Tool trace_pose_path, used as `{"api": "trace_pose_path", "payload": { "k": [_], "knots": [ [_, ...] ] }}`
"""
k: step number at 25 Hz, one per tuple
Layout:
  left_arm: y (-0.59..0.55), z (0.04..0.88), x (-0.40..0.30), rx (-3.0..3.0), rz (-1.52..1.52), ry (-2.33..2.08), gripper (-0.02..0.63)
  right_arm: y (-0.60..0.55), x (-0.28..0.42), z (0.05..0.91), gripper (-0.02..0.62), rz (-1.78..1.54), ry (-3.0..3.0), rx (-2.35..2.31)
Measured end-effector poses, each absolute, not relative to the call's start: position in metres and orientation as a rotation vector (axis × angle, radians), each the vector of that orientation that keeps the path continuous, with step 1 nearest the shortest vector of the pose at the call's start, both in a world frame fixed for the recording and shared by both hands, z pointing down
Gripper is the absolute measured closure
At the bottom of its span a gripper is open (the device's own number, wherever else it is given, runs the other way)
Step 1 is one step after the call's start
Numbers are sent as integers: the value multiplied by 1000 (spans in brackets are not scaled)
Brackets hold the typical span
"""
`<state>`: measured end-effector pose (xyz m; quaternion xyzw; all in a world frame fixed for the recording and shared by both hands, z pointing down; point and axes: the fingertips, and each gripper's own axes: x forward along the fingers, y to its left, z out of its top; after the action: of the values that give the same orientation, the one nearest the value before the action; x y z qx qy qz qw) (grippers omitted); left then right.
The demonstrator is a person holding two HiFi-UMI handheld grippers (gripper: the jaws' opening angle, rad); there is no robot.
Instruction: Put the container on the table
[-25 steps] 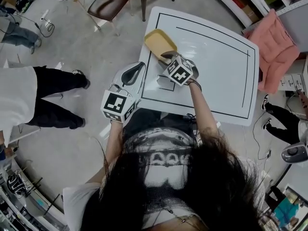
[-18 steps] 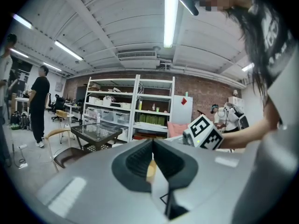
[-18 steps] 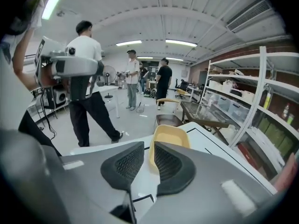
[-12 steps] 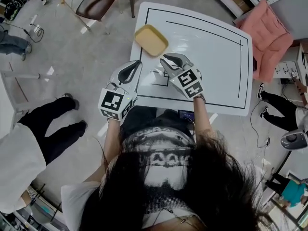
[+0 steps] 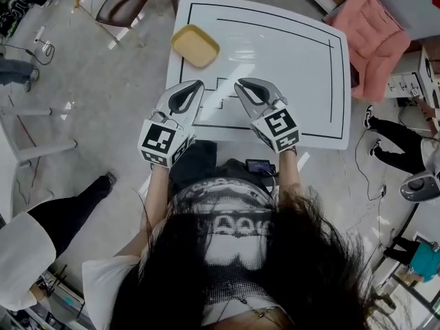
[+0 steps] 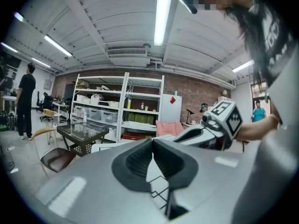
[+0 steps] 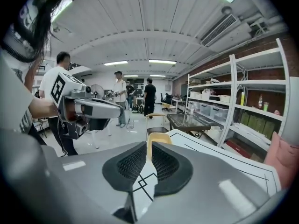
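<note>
The yellow container (image 5: 195,45) sits flat on the white tabletop (image 5: 289,60). It is in the far left corner, just inside the black line (image 5: 275,29) drawn around the top. Nothing is touching it.

Both grippers are held side by side over the near edge of the tabletop, pointing away from the person. The left gripper (image 5: 194,86) has its jaws pressed almost together, with only a thin slit between the dark pads and nothing in it. The right gripper (image 5: 245,84) is the same, with jaws close together and nothing held. In the right gripper view, a bit of the yellow container shows past the slit, farther along the tabletop. The container is apart from both grippers, a little closer to the left one. Only bare white tabletop and some small drawn black squares (image 5: 223,91) lie between them.

Around the tabletop there is more stuff. A chair with a brown seat (image 5: 122,2) stands on the floor past the far left corner, near the container. A pink cushion (image 5: 371,26) lies off the right side. A person in a white top and dark trousers (image 5: 41,232) stands on the grey floor to the left. Another person's legs (image 5: 388,153) show on the right. Cables (image 5: 38,43) lie on the floor at the far left. In the left gripper view, white shelves (image 6: 140,104) with boxes stand by a brick wall, and a small glass-top table (image 6: 81,130) stands in front of them.
</note>
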<state>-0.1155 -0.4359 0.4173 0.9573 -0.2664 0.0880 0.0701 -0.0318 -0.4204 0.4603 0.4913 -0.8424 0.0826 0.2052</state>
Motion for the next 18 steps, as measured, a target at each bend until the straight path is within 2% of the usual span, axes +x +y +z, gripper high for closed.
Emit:
{"api": "trace_pose_path", "payload": {
  "k": [18],
  "knots": [
    [-249,405,-49,2901,300,-887,606,-228,22,431,578,168,-2488,1388]
  ]
}}
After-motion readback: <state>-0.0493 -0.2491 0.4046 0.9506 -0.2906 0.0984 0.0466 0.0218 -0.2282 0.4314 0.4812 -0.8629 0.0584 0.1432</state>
